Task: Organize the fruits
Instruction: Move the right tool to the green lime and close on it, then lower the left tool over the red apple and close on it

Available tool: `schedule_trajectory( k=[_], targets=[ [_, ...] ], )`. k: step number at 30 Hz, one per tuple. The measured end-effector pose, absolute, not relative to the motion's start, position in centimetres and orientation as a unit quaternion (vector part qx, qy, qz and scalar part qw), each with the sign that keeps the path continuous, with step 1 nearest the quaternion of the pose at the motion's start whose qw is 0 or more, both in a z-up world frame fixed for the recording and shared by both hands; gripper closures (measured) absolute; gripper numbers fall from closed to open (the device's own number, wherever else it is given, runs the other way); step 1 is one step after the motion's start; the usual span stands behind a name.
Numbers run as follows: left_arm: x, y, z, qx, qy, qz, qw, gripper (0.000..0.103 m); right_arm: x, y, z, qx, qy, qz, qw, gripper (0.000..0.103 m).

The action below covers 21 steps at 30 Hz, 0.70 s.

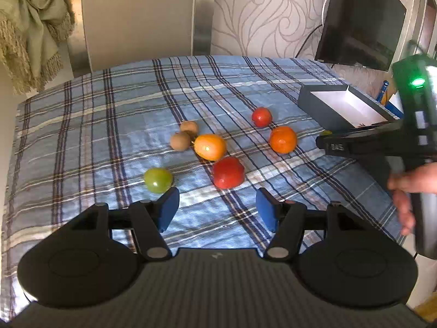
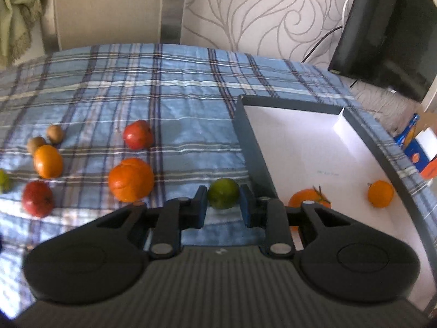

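Observation:
My right gripper [image 2: 223, 205] is shut on a green fruit [image 2: 224, 193], held just left of the dark box [image 2: 251, 147] with a white inside. Two orange fruits [image 2: 380, 193] lie in the box. My left gripper [image 1: 217, 210] is open and empty above the plaid cloth, just in front of a red fruit [image 1: 228, 172] and a green fruit [image 1: 158, 179]. Beyond these lie an orange fruit [image 1: 210, 146], two brown kiwis [image 1: 180, 141], another orange [image 1: 283, 139] and a small red fruit [image 1: 261, 116]. The right gripper [image 1: 322, 142] shows at the right of the left wrist view.
The table wears a blue plaid cloth [image 1: 109, 125]. A dark TV screen [image 1: 360, 24] stands at the back right. A beige curtain [image 1: 30, 27] hangs at the back left. A blue and orange carton [image 2: 415, 147] sits past the box.

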<state>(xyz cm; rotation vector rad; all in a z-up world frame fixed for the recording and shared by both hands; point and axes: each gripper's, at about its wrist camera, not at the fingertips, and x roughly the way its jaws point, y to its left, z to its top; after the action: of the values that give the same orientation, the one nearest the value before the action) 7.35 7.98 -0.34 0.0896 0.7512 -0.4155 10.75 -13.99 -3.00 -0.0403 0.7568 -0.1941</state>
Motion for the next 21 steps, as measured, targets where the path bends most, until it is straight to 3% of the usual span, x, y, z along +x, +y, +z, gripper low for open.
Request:
schedule_trajectory(
  k=[9, 21],
  targets=[
    [9.2, 6.1, -1.7, 0.041, 0.371, -0.195, 0.907, 0.036, 7.0, -14.6, 0.0, 0.057, 0.374, 0.026, 0.925, 0.075],
    [10.8, 4.3, -3.0, 0.042, 0.376, -0.176, 0.909, 0.04, 2.8, -15.1, 4.9, 0.053, 0.342, 0.092, 0.934, 0.075]
  ],
)
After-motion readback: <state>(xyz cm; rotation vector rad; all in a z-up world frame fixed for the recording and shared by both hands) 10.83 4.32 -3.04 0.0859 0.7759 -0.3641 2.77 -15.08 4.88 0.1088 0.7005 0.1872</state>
